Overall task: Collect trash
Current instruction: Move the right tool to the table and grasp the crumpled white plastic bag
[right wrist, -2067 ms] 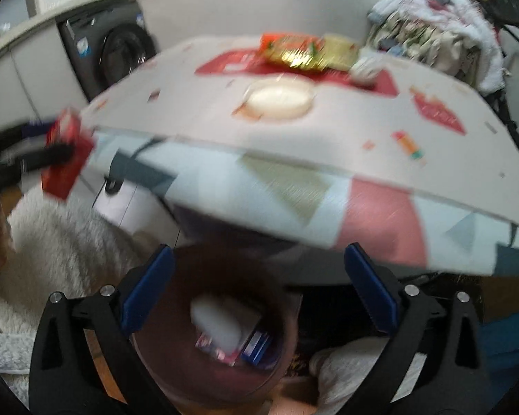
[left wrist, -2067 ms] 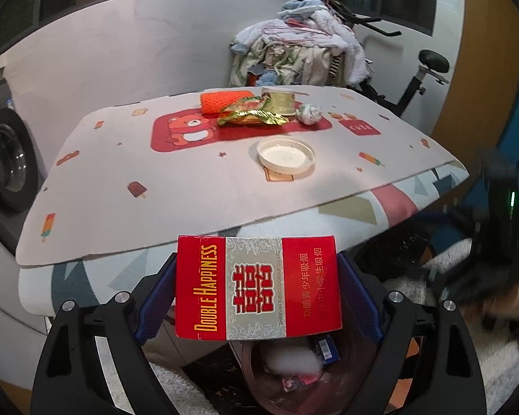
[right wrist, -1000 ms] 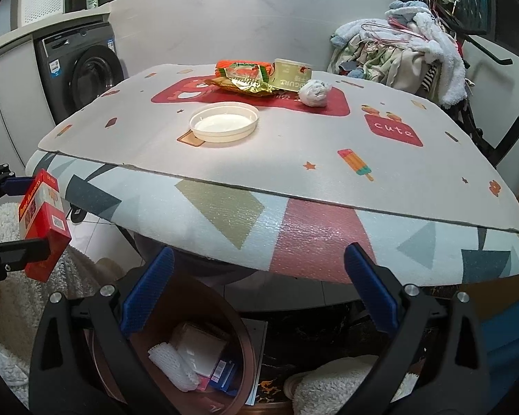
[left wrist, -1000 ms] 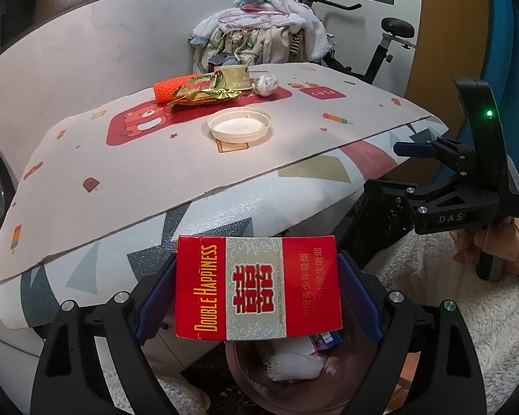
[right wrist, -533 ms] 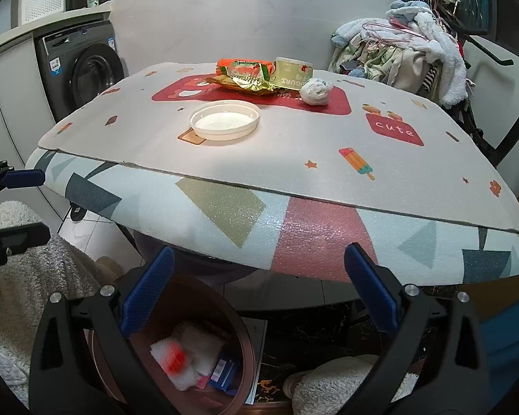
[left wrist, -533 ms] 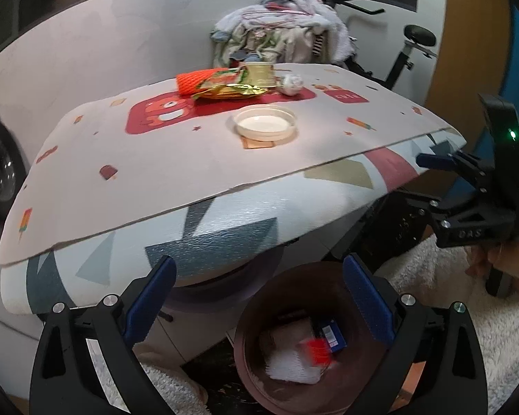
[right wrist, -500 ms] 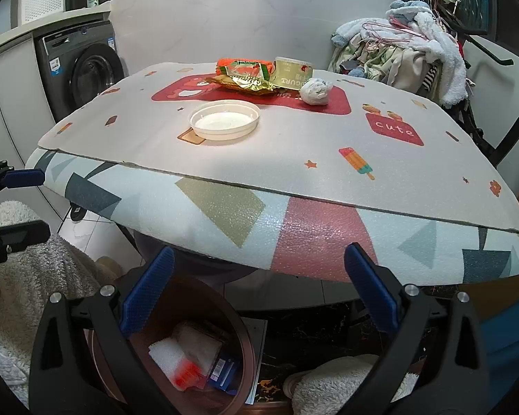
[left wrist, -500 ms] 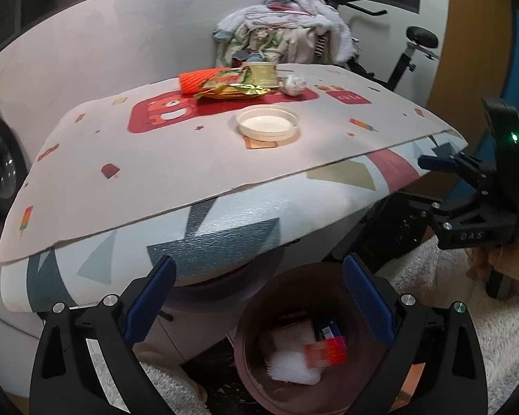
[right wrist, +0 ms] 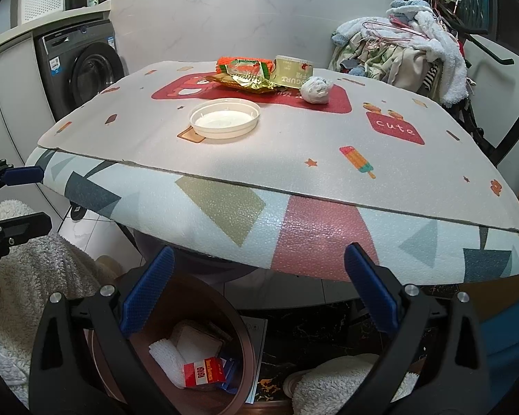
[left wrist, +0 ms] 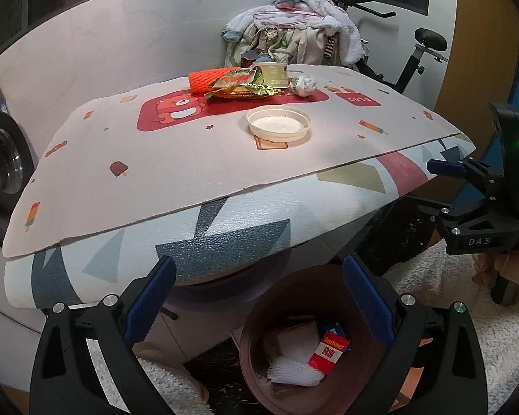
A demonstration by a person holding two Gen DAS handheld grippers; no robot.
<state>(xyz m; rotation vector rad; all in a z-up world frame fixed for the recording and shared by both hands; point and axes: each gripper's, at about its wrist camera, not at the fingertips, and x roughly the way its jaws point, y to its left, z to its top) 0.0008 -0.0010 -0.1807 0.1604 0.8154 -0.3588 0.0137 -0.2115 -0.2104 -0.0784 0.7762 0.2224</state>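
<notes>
From the left wrist view, the left gripper (left wrist: 256,297) hangs over the brown bin (left wrist: 356,394) with its jaws spread wide and nothing between them; a second ago it had the red cigarette pack (left wrist: 329,352) clamped there, the jaws have just been opening, and the pack now lies inside the bin on the white foam netting (left wrist: 294,371); so that piece of trash is dealt with; up on the table (left wrist: 155,180) the white plastic lid (left wrist: 278,125), the crumpled snack wrapper (left wrist: 240,88), the orange foam net (left wrist: 206,81), the yogurt cup (left wrist: 271,73) and the wadded tissue (left wrist: 304,84) are yet to be collected, I'd say. From the right wrist view, the right gripper (right wrist: 256,297) is likewise wide open and empty, held low in front of the table edge with the bin partly between its fingers; the pack shows there too, red face up beside a blue wrapper (right wrist: 230,368); the left gripper's open fingertips (right wrist: 22,174) poke in at the left edge; either one looks free to go for the lid, the nearest item.
</notes>
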